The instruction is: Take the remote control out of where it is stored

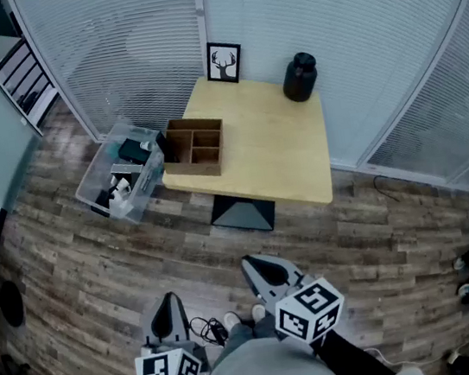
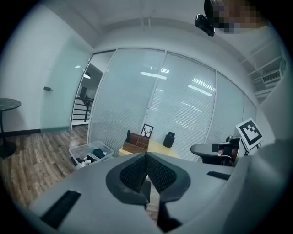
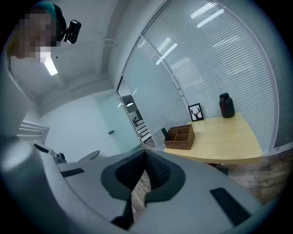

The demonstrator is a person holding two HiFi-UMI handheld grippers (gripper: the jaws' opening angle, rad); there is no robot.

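The grey left gripper (image 2: 146,157) and grey right gripper (image 3: 145,154) are both closed on nothing, well short of the pale wooden table (image 1: 278,154). A slim black remote control (image 3: 165,134) seems to stand end-up in the brown wooden divided box (image 1: 195,147) at its corner. It is likely light, stiff and slick, so pinch its exposed top. Around are a plank floor (image 1: 96,255) and blind-covered glass walls (image 1: 134,40).

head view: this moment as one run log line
phase: away from table | left gripper: jaws shut, empty | right gripper: jaws shut, empty | remote control: likely dark slab upright at end of wooden organizer
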